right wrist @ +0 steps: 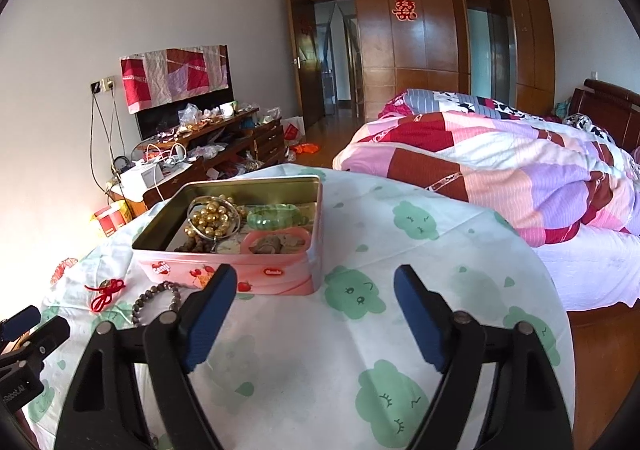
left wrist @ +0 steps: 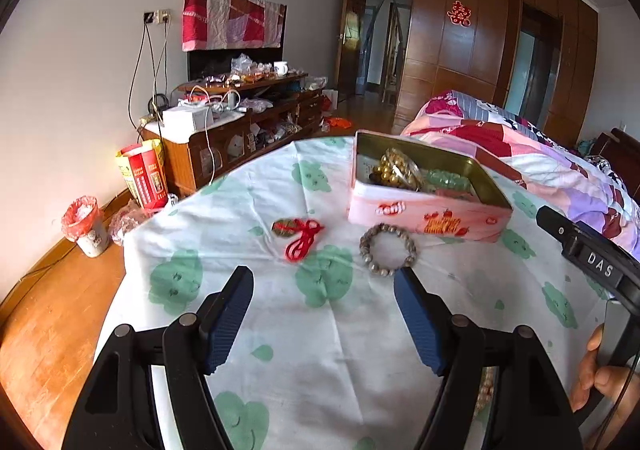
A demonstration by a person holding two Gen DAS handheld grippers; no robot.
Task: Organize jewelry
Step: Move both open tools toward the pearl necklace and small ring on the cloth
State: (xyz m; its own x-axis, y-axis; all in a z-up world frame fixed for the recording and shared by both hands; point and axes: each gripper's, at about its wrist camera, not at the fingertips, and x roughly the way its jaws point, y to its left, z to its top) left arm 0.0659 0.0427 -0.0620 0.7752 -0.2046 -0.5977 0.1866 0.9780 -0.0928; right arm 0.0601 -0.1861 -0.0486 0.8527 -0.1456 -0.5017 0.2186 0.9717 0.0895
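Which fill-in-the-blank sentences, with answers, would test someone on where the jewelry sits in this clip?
1. The gold bead strand lies inside the pink ____.
2. The grey bead bracelet lies on the cloth, ____ the tin.
3. The cord tied to the charm is ____.
4. Neither hand-held gripper, left or right, ____ anything.

Answers: tin; outside; red; holds

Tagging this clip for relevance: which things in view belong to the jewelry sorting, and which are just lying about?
Part of the job:
- pink tin, open, holding gold beads and a green bracelet
- brown bead bracelet on the tablecloth
- red-corded charm beside it
- left gripper and right gripper, both open and empty

Lying about:
- quilt
- cluttered wooden cabinet
- bin
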